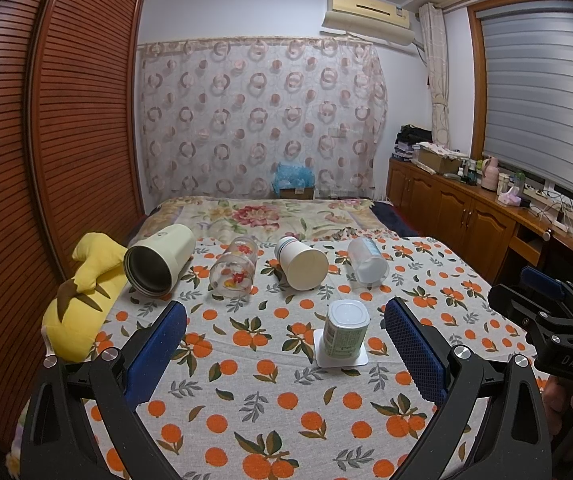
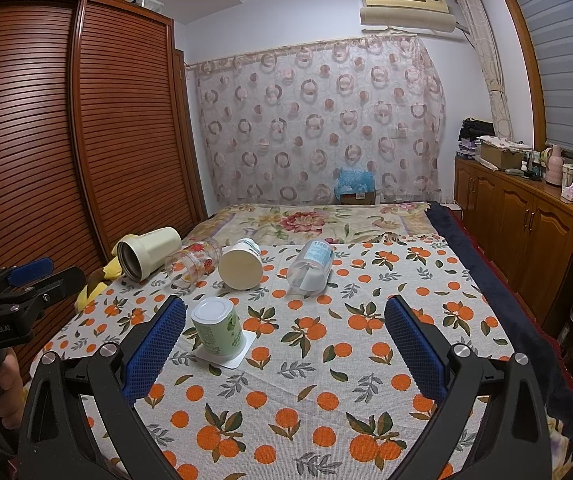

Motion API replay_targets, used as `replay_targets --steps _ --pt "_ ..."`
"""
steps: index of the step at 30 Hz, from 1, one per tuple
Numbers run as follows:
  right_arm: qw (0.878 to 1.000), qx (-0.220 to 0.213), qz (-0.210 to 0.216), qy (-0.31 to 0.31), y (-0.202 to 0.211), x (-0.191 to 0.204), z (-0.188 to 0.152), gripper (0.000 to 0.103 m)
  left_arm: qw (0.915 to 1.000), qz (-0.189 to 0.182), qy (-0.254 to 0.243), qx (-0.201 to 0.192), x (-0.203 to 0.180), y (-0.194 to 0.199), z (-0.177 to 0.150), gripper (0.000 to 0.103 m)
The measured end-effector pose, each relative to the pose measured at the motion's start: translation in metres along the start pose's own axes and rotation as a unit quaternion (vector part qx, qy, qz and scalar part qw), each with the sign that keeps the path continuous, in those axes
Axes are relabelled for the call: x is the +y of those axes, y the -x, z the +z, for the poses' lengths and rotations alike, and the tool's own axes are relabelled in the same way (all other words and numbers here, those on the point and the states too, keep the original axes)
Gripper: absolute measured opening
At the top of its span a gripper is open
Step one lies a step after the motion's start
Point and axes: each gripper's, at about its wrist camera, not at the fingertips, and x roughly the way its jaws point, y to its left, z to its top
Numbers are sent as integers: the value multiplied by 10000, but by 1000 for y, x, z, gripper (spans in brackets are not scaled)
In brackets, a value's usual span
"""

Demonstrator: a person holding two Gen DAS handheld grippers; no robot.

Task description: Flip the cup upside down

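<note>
The bed (image 1: 286,400), covered by an orange-print cloth, carries all the items. Four cups lie on their sides in a row across the far part of the cloth: a cream mug (image 1: 160,258) at the left, resting beside a yellow plush toy (image 1: 82,304); a clear printed glass (image 1: 233,267); a white paper cup (image 1: 302,263); and a clear plastic cup (image 1: 367,260) at the right. Nearer, a small green cup (image 1: 347,328) already stands mouth down on a square white coaster (image 1: 340,360).

The left gripper (image 1: 286,344) hangs above the cloth, jaws wide and holding nothing, with the green cup between its pads. The right gripper (image 2: 286,344) hangs likewise, jaws wide and empty.

Judgement: the next flip concerns one of the lying cups. Recommended practice: approach from the side, close across the middle of the wall and not the rim, lift clear of neighbours, rotate until the mouth faces down, then lower flat. The soft bedding may let a cup tip; release only once it sits level.
</note>
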Motion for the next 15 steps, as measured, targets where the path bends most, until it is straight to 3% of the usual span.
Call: replay_targets --steps 15 --pt "10000 1 3 -1 0 0 0 101 10000 1 5 -3 0 0 -1 96"
